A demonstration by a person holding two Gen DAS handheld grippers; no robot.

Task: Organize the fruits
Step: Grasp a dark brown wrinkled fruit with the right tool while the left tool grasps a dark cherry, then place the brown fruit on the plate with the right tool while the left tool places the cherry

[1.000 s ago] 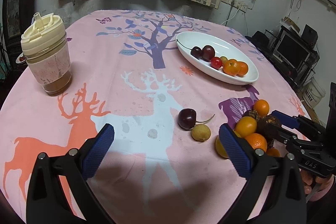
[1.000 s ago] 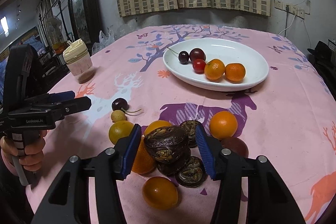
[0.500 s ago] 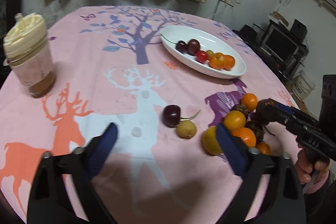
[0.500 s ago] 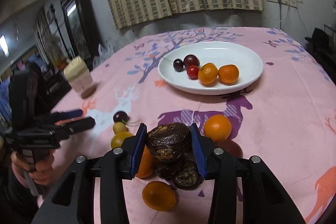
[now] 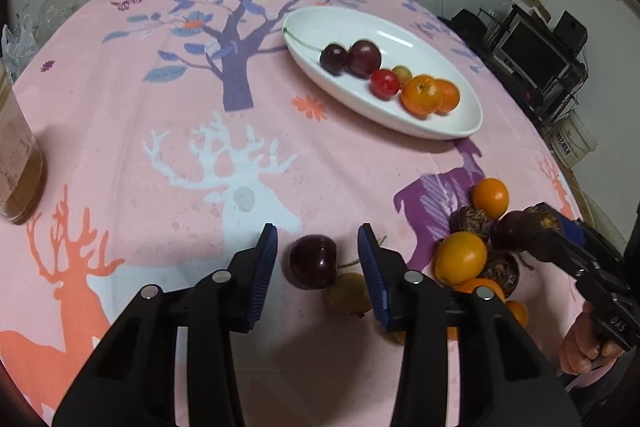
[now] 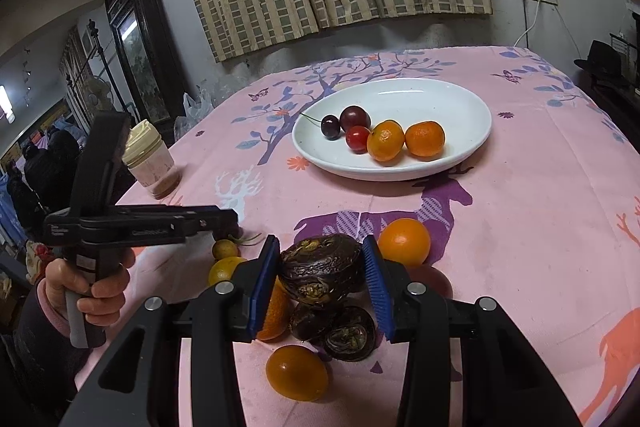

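Left gripper point(image 5: 318, 259) has dropped in and narrowed since a second ago: it was spread wide and well back from the table, now its pads bracket the dark cherry point(image 5: 310, 261) with a gap on both sides, so not gripping yet. Cherry is on the pink tablecloth point(image 5: 120, 131), touching the small yellow-green fruit point(image 5: 346, 293) just behind it; its stem runs toward my right pad.

Right gripper point(image 6: 320, 269) went from straddling the wrinkled passion fruit point(image 6: 322, 269) to pinching it, both blue pads against its sides. From the right wrist view it looks lifted clear of the pile, with two more dark fruits point(image 6: 334, 331) and the oranges point(image 6: 404, 242) below. Can't confirm full clearance.

White dish point(image 6: 472, 107) is well apart, far side of the table, already holding cherries, a red tomato and two oranges, with bare space at the right end.

What it means: one fruit is in hand and ready to carry to the dish, second pick about to close. My read on risk: the yellow-green fruit may get nudged or caught when I close on the cherry.
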